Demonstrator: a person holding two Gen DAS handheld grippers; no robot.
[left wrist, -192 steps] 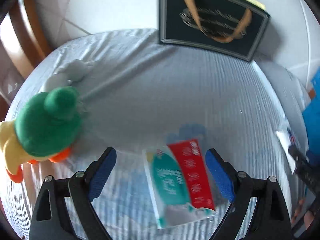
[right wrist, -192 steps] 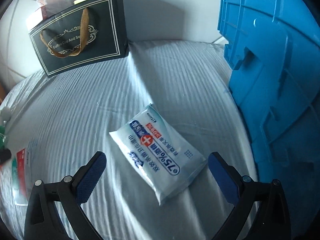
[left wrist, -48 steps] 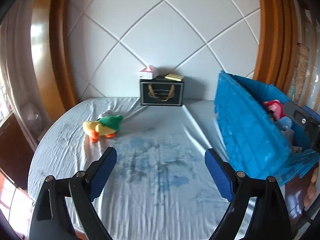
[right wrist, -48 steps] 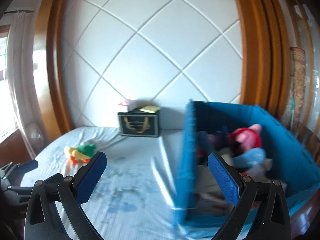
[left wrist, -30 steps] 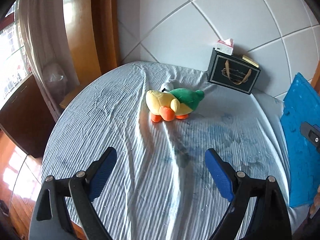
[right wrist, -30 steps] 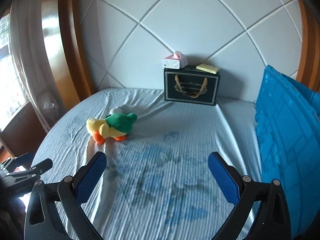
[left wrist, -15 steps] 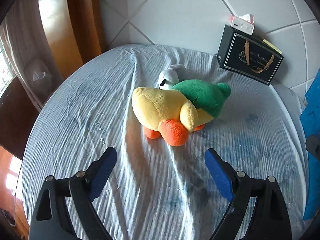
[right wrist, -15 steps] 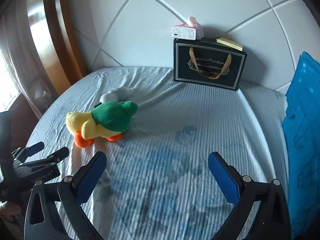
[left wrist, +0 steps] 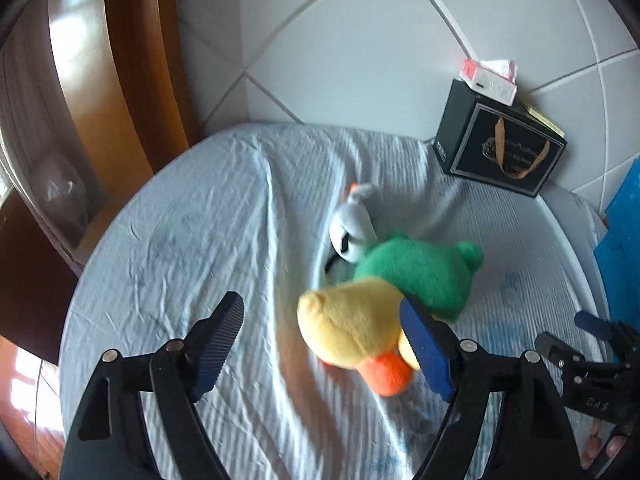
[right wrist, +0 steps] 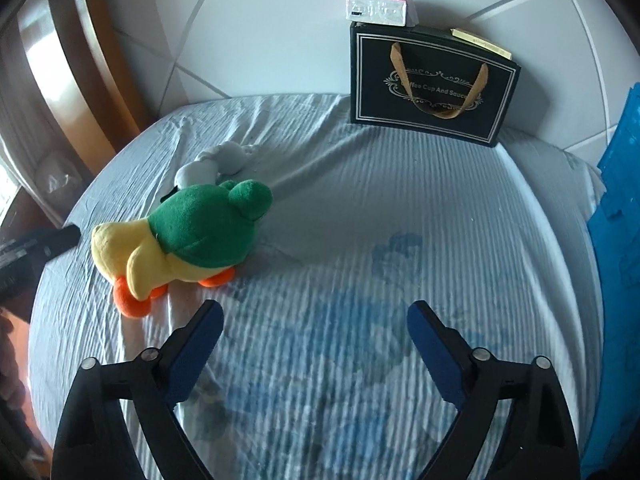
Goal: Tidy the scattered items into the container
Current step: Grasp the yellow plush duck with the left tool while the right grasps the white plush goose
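A plush duck (left wrist: 384, 300) with a yellow body, green head and orange feet lies on the blue-striped bed sheet (left wrist: 200, 240). A small white plush (left wrist: 354, 228) lies right behind it. My left gripper (left wrist: 322, 336) is open, with the duck's yellow rear between its fingers and against the right finger (left wrist: 426, 354). In the right wrist view the duck (right wrist: 188, 236) and the white plush (right wrist: 216, 164) lie to the left. My right gripper (right wrist: 314, 344) is open and empty over bare sheet. The blue container (right wrist: 618, 260) stands at the right edge.
A black gift bag (right wrist: 432, 88) with a tissue box (right wrist: 378, 10) on top stands against the white padded headboard (right wrist: 260, 40). The wooden frame (left wrist: 132, 60) curves on the left. The bed's edge drops off to the left. The right gripper's tip shows in the left wrist view (left wrist: 592, 344).
My left gripper has moved forward and down onto the duck, which now sits between its fingers. My right gripper has moved closer to the bed, still open and empty.
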